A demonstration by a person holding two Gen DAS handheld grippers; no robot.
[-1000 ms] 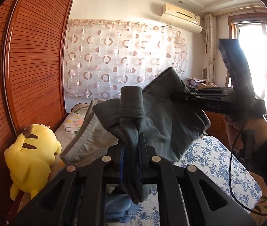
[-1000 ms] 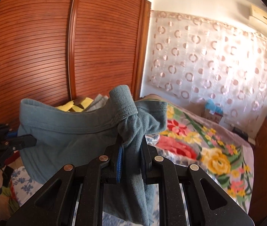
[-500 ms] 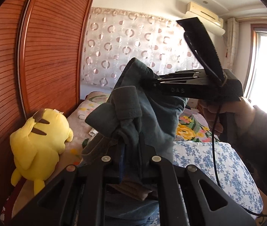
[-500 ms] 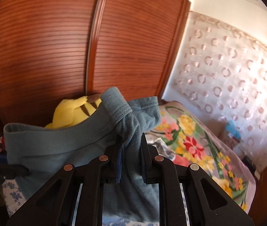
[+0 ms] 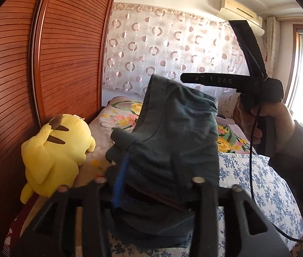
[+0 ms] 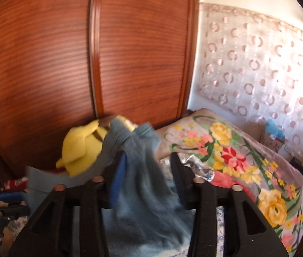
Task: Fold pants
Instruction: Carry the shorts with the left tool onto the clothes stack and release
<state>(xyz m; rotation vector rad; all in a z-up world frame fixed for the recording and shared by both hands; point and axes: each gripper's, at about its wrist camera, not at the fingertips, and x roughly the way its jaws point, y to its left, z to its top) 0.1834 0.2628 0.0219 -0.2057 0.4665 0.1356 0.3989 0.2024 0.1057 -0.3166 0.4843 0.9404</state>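
Observation:
The grey-blue pants (image 5: 172, 141) hang in a loose fold between the spread fingers of my left gripper (image 5: 157, 171), whose jaws are opening. Its blue pad (image 5: 119, 180) is bare and the cloth covers the other finger. The pants sag onto a stack of folded dark clothes (image 5: 151, 224). In the right wrist view, the blurred pants (image 6: 142, 184) drape between the fingers of my right gripper (image 6: 148, 160). Its jaws are also opening, and the right finger stands clear of the cloth. A hand holds the right gripper (image 5: 185, 78) up beside the pants' top corner. The left gripper (image 6: 6, 201) shows at the left edge.
A yellow plush toy (image 5: 55, 154) lies on the bed against the slatted wooden wardrobe doors (image 5: 65, 53). A floral quilt (image 6: 237, 160) covers the far part of the bed and a blue-flowered sheet (image 5: 258, 184) the near part. A patterned curtain (image 5: 172, 49) hangs behind.
Both grippers were shut on bunched corners of the pants; now their jaws stand apart and the cloth has slumped lower. Both hands swung toward the wardrobe and plush toy.

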